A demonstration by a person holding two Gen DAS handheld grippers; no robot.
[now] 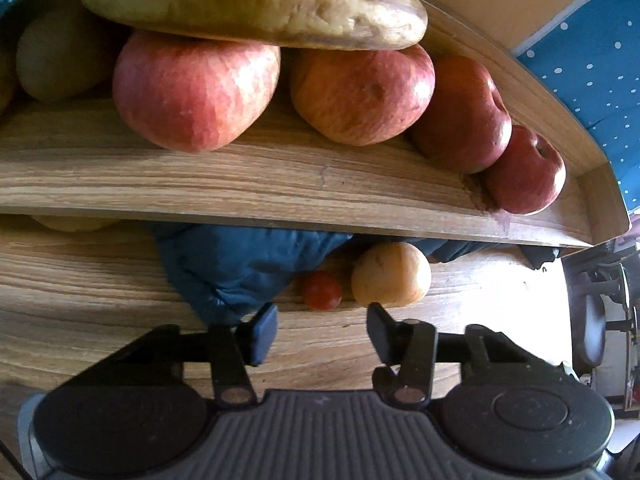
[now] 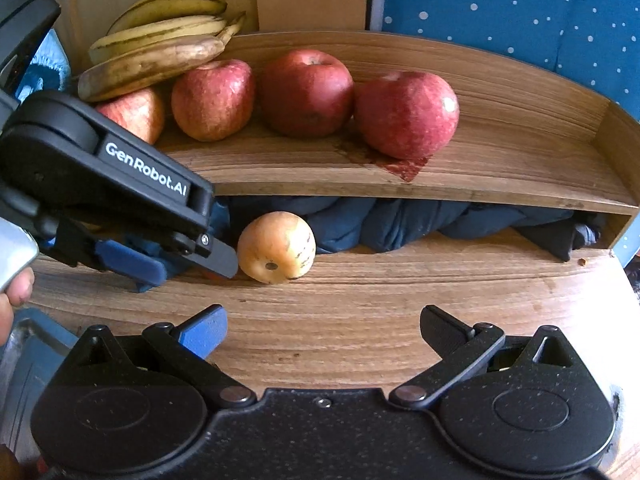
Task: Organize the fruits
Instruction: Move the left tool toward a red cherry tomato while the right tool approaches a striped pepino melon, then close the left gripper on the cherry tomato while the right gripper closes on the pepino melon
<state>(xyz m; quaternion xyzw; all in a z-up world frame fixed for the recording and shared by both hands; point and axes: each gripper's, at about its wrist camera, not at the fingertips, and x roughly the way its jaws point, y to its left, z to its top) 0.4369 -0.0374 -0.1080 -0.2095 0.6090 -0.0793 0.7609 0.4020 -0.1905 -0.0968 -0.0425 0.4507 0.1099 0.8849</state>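
Several red apples (image 2: 306, 92) sit in a row on a raised wooden shelf (image 2: 500, 176), with a bunch of bananas (image 2: 160, 36) at its left end. The apples (image 1: 196, 88) and a browned banana (image 1: 256, 0) also show in the left wrist view. Below the shelf, a yellow apple (image 2: 276, 246) (image 1: 391, 274) lies on the wooden table next to a small red tomato (image 1: 322, 290). My left gripper (image 1: 322, 326) is open, just short of the tomato; it shows in the right wrist view (image 2: 192, 260) beside the yellow apple. My right gripper (image 2: 324, 330) is open and empty, further back.
A crumpled blue cloth (image 2: 420, 220) (image 1: 236, 264) is stuffed under the shelf behind the fruit. A blue dotted backdrop (image 2: 520, 8) stands behind the shelf. The shelf's front edge (image 1: 280, 208) overhangs the low space. A pale round fruit (image 1: 60, 56) sits at the shelf's far left.
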